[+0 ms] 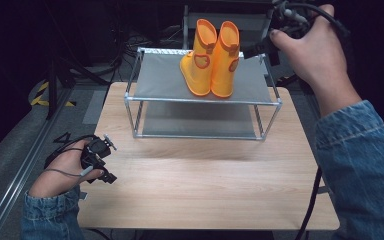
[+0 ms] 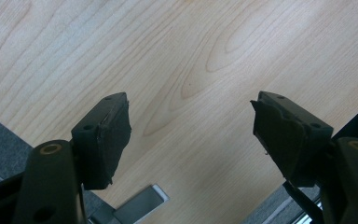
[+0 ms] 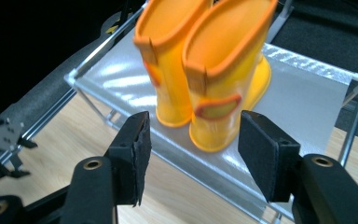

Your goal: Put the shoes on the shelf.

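Note:
A pair of yellow boots with orange trim (image 1: 212, 60) stands upright on the grey top shelf of a metal-framed rack (image 1: 202, 100) at the far side of the wooden table. My right gripper (image 1: 258, 48) hovers just right of the boots near their tops. In the right gripper view its jaws (image 3: 193, 126) stand open, with the boots (image 3: 200, 65) a little beyond the pads and nothing between them. My left gripper (image 1: 101, 162) rests low at the table's near left edge, open over bare wood (image 2: 191, 112).
The rack has a lower shelf (image 1: 197, 120) under the top one, and its thin tubes (image 3: 354, 121) border the boots. The wooden table (image 1: 205, 180) reaches toward me in front of the rack. Cables and yellow-black floor tape (image 1: 42, 95) lie at the far left.

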The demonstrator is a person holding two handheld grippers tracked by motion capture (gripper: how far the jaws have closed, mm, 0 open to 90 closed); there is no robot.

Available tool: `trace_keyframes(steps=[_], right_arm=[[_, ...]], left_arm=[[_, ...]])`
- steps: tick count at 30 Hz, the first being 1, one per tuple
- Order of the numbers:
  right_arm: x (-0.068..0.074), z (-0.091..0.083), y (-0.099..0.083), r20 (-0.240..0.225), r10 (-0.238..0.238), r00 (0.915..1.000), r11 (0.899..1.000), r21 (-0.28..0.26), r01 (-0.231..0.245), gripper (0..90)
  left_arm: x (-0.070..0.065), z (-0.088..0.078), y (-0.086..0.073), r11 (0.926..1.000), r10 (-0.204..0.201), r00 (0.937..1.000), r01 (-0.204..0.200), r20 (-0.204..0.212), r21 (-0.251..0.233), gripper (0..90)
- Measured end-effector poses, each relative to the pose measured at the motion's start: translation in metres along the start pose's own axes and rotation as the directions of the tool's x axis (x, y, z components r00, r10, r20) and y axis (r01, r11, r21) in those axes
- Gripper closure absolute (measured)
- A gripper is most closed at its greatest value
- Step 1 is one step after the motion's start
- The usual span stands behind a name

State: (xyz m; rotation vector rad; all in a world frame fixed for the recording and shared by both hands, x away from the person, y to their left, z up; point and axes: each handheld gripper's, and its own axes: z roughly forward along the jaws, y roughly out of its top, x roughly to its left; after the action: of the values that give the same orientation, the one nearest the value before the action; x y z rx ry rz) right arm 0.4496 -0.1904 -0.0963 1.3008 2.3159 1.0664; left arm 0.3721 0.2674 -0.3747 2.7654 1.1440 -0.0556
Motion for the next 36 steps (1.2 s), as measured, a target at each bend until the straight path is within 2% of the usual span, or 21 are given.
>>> trace_keyframes(steps=[2, 3, 4, 8, 9, 10, 14, 15, 16, 17, 21, 25, 26, 30, 33, 36], right_arm=[[-0.002, -0.002, -0.004, -0.003, 0.002, 1.0, 1.0, 0.001, -0.002, 44.5], [-0.006, -0.005, -0.011, -0.009, 0.002, 1.0, 1.0, -0.001, -0.002, 44.4], [-0.013, -0.008, -0.022, -0.016, 0.008, 0.9998, 1.0, -0.001, -0.008, 44.0], [-0.023, -0.012, -0.042, -0.023, -0.026, 0.9994, 1.0, 0.012, 0.026, 44.0], [-0.023, -0.012, -0.042, -0.023, -0.026, 0.9994, 1.0, 0.012, 0.026, 44.0], [-0.028, -0.014, -0.055, -0.027, -0.041, 0.9988, 0.999, 0.013, 0.042, 42.9], [-0.036, -0.014, -0.076, -0.022, -0.043, 0.9988, 0.999, 0.017, 0.043, 42.6], [-0.038, -0.013, -0.082, -0.018, -0.045, 0.9988, 0.999, 0.022, 0.045, 42.4], [-0.04, -0.012, -0.087, -0.014, -0.05, 0.9986, 0.998, 0.03, 0.051, 42.4], [-0.042, -0.011, -0.092, -0.009, -0.063, 0.998, 0.997, 0.036, 0.063, 42.3], [-0.048, -0.005, -0.113, 0.003, -0.083, 0.9966, 0.996, 0.042, 0.083, 39.2], [-0.052, 0.0, -0.129, 0.005, -0.079, 0.9969, 0.995, 0.064, 0.078, 40.7], [-0.053, 0.002, -0.136, 0.004, -0.078, 0.997, 0.994, 0.071, 0.077, 40.5], [-0.057, 0.01, -0.155, 0.009, -0.1, 0.9949, 0.991, 0.086, 0.099, 39.3], [-0.06, 0.015, -0.168, 0.016, -0.092, 0.9956, 0.991, 0.094, 0.091, 38.5], [-0.064, 0.022, -0.18, 0.012, -0.093, 0.9956, 0.991, 0.093, 0.092, 38.5]], left_arm=[[0.0, 0.0, -0.001, 1.0, -0.003, 1.0, 0.003, 0.006, -0.004, 28.0], [0.001, 0.0, -0.001, 1.0, 0.001, 0.9999, -0.001, -0.011, -0.008, 27.8], [0.0, 0.0, -0.002, 0.9997, -0.013, 0.9999, 0.012, -0.007, -0.021, 26.3], [0.0, 0.001, -0.004, 0.9993, -0.014, 0.9998, 0.014, -0.014, -0.034, 25.4], [0.0, 0.001, -0.004, 0.9993, -0.014, 0.9998, 0.014, -0.014, -0.034, 25.0], [0.001, 0.0, -0.007, 0.9993, -0.012, 0.9997, 0.012, -0.019, -0.036, 24.7], [0.0, 0.001, -0.011, 0.999, -0.028, 0.9995, 0.027, -0.012, -0.036, 24.5], [0.0, 0.001, -0.012, 0.9992, -0.025, 0.9994, 0.025, -0.022, -0.031, 24.4], [0.0, 0.002, -0.013, 0.999, -0.032, 0.9994, 0.032, -0.01, -0.033, 24.4], [0.001, 0.001, -0.013, 0.9993, -0.026, 0.9994, 0.025, -0.022, -0.028, 24.4], [-0.001, 0.003, -0.016, 0.9992, -0.035, 0.9994, 0.035, -0.002, -0.018, 24.5], [-0.001, 0.002, -0.018, 0.9993, -0.032, 0.9992, 0.031, -0.022, -0.022, 24.5], [-0.001, 0.002, -0.018, 0.9988, -0.043, 0.999, 0.043, -0.013, -0.021, 24.5], [-0.001, 0.003, -0.019, 0.9993, -0.034, 0.9994, 0.034, -0.005, -0.013, 25.2], [-0.002, 0.004, -0.019, 0.9992, -0.038, 0.9993, 0.038, -0.003, -0.013, 25.3], [-0.001, 0.004, -0.018, 0.9996, -0.024, 0.9995, 0.024, -0.019, -0.012, 25.3]])
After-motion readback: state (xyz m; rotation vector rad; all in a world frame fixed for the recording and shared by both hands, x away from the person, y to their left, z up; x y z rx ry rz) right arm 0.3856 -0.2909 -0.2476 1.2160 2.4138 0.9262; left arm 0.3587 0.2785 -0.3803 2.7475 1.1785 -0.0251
